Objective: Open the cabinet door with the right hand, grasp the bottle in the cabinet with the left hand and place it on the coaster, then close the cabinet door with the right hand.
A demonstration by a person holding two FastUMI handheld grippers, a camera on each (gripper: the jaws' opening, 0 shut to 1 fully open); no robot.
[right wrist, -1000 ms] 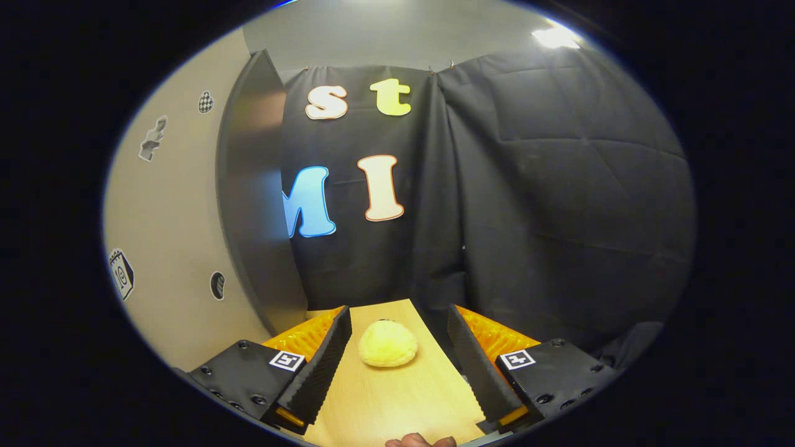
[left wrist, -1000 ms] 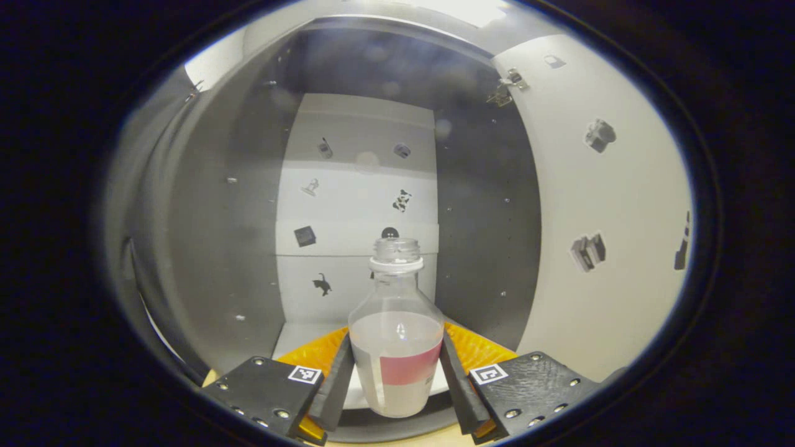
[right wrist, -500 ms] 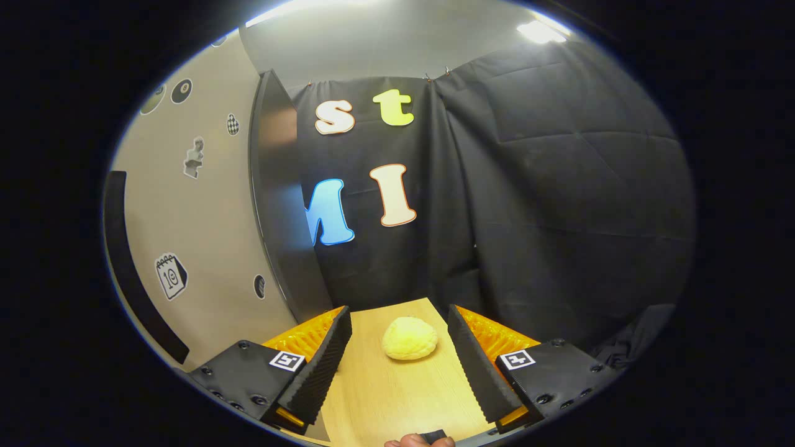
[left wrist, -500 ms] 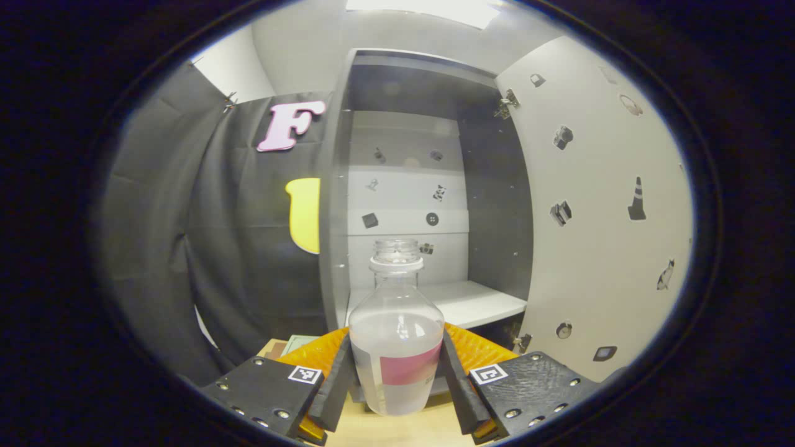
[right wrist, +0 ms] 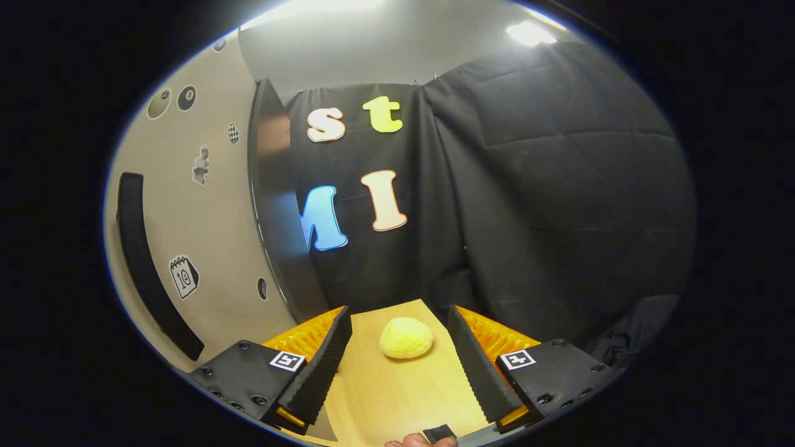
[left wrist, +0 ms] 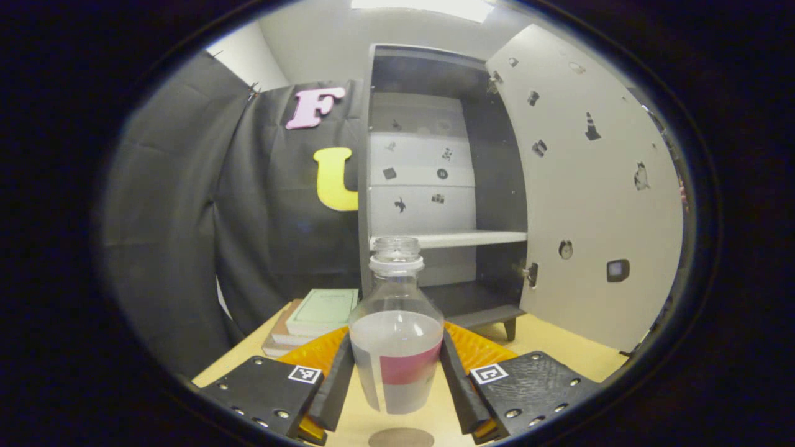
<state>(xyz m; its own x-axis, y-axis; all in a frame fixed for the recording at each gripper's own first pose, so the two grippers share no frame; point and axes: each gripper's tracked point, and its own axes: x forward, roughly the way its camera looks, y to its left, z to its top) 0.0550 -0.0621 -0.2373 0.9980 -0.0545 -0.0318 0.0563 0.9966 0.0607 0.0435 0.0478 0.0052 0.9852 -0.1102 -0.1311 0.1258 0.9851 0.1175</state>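
Note:
In the left gripper view a clear uncapped bottle [left wrist: 396, 347] with a pink label band and pale liquid is pinched between my left gripper's [left wrist: 396, 380] two black fingers, held upright above the wooden table. A brown round coaster [left wrist: 401, 437] peeks in just below the bottle. Behind stands the grey cabinet [left wrist: 435, 186], its white door [left wrist: 590, 198] swung wide open to the right. In the right gripper view my right gripper [right wrist: 399, 366] is open over the table with nothing between its fingers. The cabinet door [right wrist: 186, 223] with its black handle [right wrist: 146, 254] stands to its left.
A stack of books [left wrist: 313, 313] lies on the table left of the cabinet. A yellow bun-shaped object [right wrist: 406, 338] sits on the table ahead of the right gripper. A white shelf [left wrist: 450, 238] crosses the cabinet interior. A fingertip [right wrist: 413, 441] shows at the bottom edge.
The left gripper has pulled back out of the cabinet with the bottle, and the coaster has come into view below it. The right gripper has shifted slightly, bringing the door handle into view.

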